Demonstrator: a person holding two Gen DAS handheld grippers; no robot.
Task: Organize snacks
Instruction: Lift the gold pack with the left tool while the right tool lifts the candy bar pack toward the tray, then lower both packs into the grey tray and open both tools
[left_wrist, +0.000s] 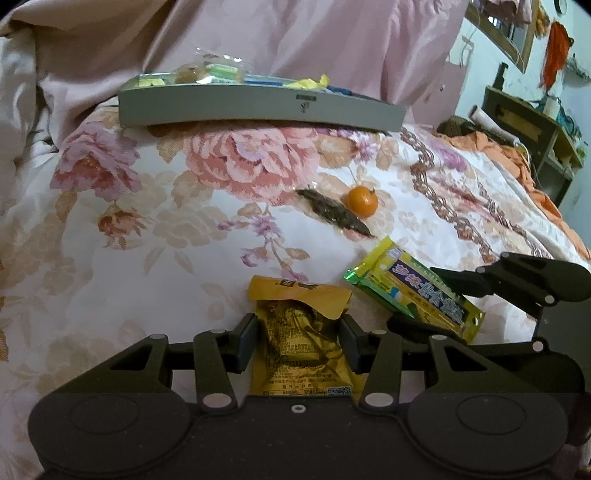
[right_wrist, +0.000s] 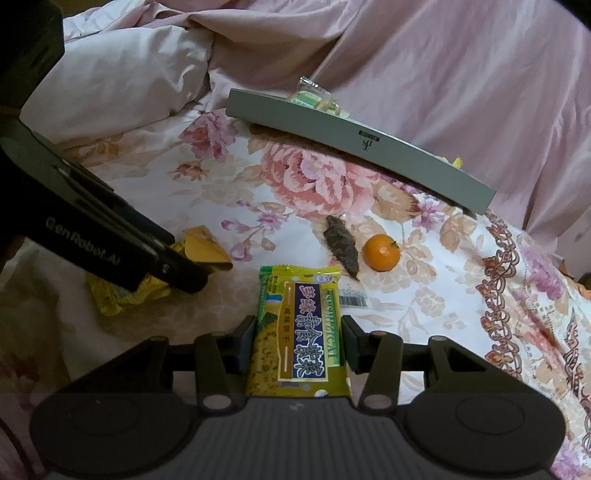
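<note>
Left tongs (left_wrist: 301, 341) closed on a crinkled golden snack pouch (left_wrist: 295, 332); right tongs (right_wrist: 299, 341) narrowed onto a green-and-yellow biscuit packet (right_wrist: 297, 332), pads at both long edges, both packs low over the floral bedspread (right_wrist: 166, 155). Grey tray (left_wrist: 258, 109) farther back on the bed, already holding wrapped snacks, small orange (right_wrist: 381, 252) and dark dried snack (right_wrist: 341, 245) loose between. Best lifted level, grips firm but not crushing, carried clear over the tray's near wall before release.
</note>
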